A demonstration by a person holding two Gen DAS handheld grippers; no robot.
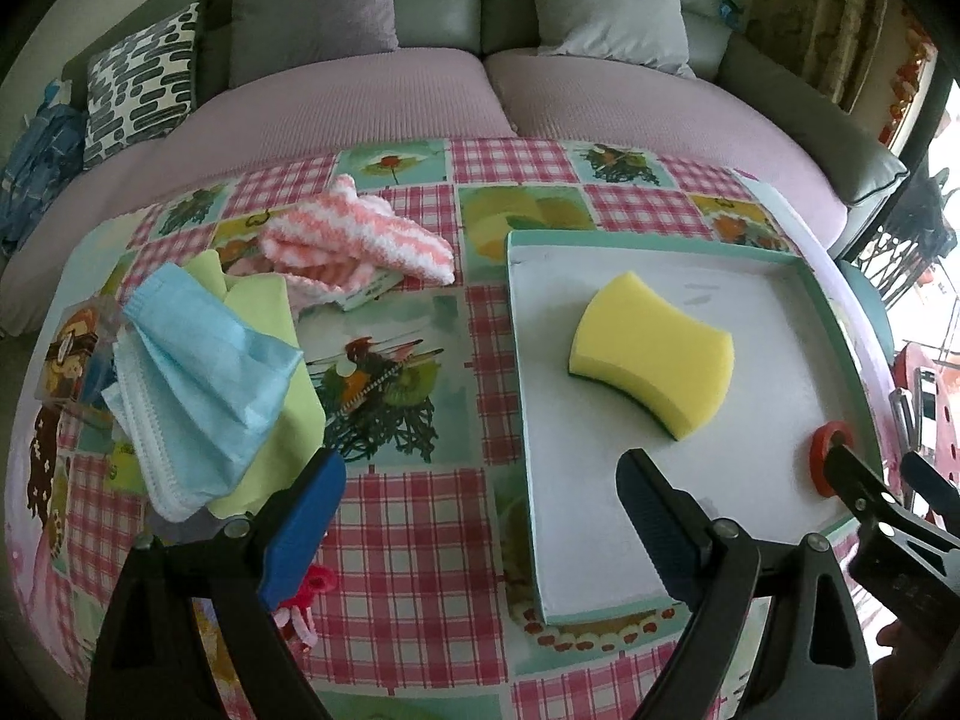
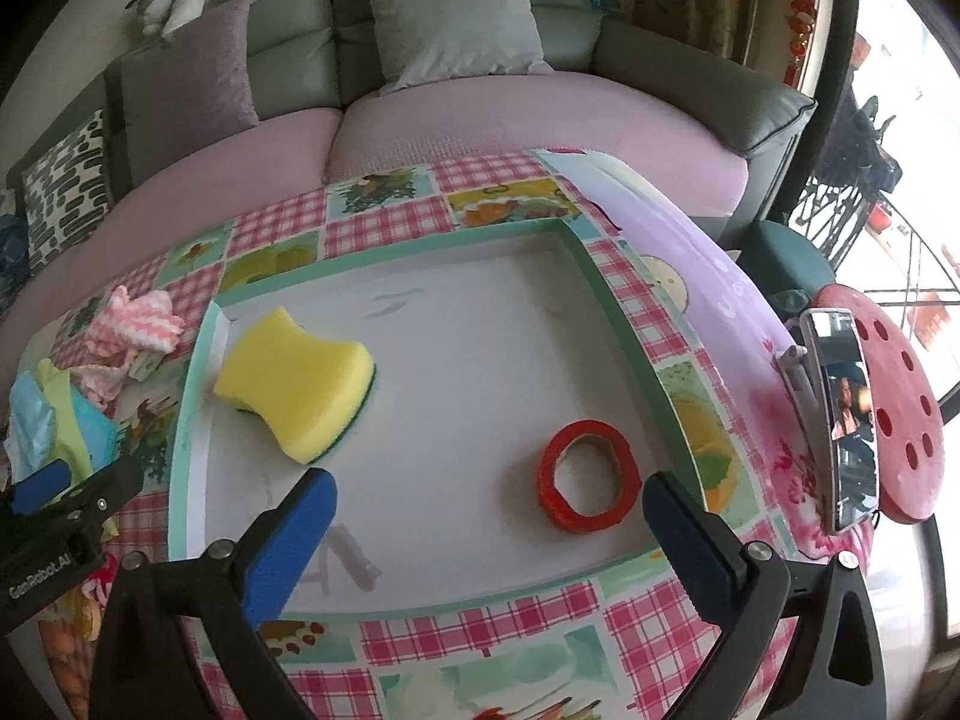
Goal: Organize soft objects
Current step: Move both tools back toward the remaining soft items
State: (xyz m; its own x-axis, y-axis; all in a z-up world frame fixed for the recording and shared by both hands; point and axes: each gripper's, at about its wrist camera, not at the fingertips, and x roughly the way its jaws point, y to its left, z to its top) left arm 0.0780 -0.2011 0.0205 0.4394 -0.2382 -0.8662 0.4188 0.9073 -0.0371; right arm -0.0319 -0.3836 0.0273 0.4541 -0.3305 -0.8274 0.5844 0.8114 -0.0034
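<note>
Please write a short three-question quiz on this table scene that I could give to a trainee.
1. True or false: the yellow sponge lies inside the white tray.
2. Which thing shares the tray with the sponge? A) the blue face mask B) the red tape roll C) the pink striped cloth
3. Fill in: both the left claw and the right claw stand ____, with nothing between their fingers.

Key: 1 true; 2 B; 3 open.
</note>
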